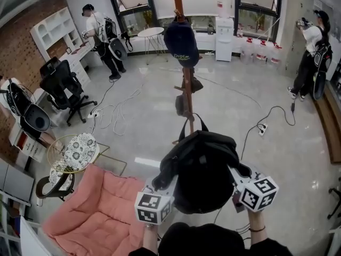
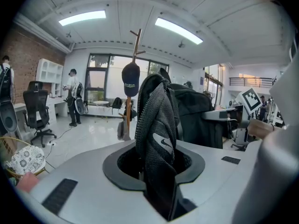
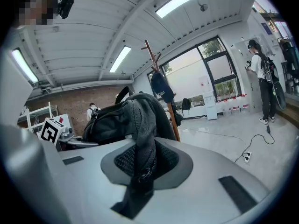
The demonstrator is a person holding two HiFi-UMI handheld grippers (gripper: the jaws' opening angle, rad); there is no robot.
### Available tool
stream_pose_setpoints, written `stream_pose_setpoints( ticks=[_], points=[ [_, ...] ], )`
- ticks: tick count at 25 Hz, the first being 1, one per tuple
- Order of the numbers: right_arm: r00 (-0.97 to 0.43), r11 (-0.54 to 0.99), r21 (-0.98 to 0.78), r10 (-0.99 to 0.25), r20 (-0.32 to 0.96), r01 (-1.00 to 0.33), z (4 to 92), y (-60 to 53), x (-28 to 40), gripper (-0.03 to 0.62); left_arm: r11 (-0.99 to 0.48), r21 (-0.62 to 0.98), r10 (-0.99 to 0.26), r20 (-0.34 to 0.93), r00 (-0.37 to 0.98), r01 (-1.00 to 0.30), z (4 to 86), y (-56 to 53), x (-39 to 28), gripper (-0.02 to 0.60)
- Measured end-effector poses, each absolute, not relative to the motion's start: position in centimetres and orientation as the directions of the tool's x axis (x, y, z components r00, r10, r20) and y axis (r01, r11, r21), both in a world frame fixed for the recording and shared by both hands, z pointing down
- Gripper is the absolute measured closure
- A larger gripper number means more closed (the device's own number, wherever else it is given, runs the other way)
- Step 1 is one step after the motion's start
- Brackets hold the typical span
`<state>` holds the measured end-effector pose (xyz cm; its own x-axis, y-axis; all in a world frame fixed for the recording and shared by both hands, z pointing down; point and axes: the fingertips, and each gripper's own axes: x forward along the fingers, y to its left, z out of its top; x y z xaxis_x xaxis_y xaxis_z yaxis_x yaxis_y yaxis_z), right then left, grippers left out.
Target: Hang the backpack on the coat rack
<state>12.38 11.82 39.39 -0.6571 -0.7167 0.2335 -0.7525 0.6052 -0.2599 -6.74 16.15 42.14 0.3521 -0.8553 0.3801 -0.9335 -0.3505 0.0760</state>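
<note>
1. In an open-plan office, seen from the head view, we hold the black backpack aloft between the left gripper and the right gripper, one at each side. The coat rack stands upright dead ahead, just beyond the bag, with a dark cap on a peg. The bag's top loop points toward the pole.
2. In the left gripper view, our jaws are clamped on a mesh strap of the backpack. The rack rises ahead, slightly left of the fabric.
3. In the right gripper view, our jaws pinch a narrower fold of strap. The pole stands just right of the bag.

We judge neither hand nearer, so the loop must travel forward and up to a peg.
</note>
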Motion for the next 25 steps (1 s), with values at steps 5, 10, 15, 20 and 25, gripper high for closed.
stream_pose_setpoints(
  ticks=[5, 10, 15, 20, 25],
  points=[
    [-0.624, 0.560, -0.287, -0.743, 0.242, -0.777, 40.4, 7.3, 10.8, 0.546, -0.373, 0.075, -0.843, 0.389, 0.372, -0.925, 42.9, 11.0, -8.4, 0.454],
    [-0.594, 0.526, -0.293, -0.765, 0.249, -0.799, 40.6, 3.2, 9.1, 0.546, -0.399, 0.079, -0.825, 0.404, 0.395, -0.914, 43.6, 6.3, -10.2, 0.454],
    [-0.565, 0.492, -0.295, -0.784, 0.258, -0.819, 41.0, -0.7, 7.7, 0.546, -0.426, 0.087, -0.809, 0.408, 0.422, -0.901, 44.0, 1.8, -11.7, 0.454],
    [-0.535, 0.459, -0.296, -0.800, 0.272, -0.838, 41.7, -4.2, 6.7, 0.546, -0.450, 0.104, -0.789, 0.418, 0.449, -0.887, 44.6, -2.1, -12.7, 0.454],
    [-0.507, 0.428, -0.299, -0.818, 0.271, -0.853, 42.2, -6.8, 5.9, 0.546, -0.473, 0.101, -0.778, 0.419, 0.468, -0.875, 45.0, -5.3, -13.7, 0.454]
  ],
)
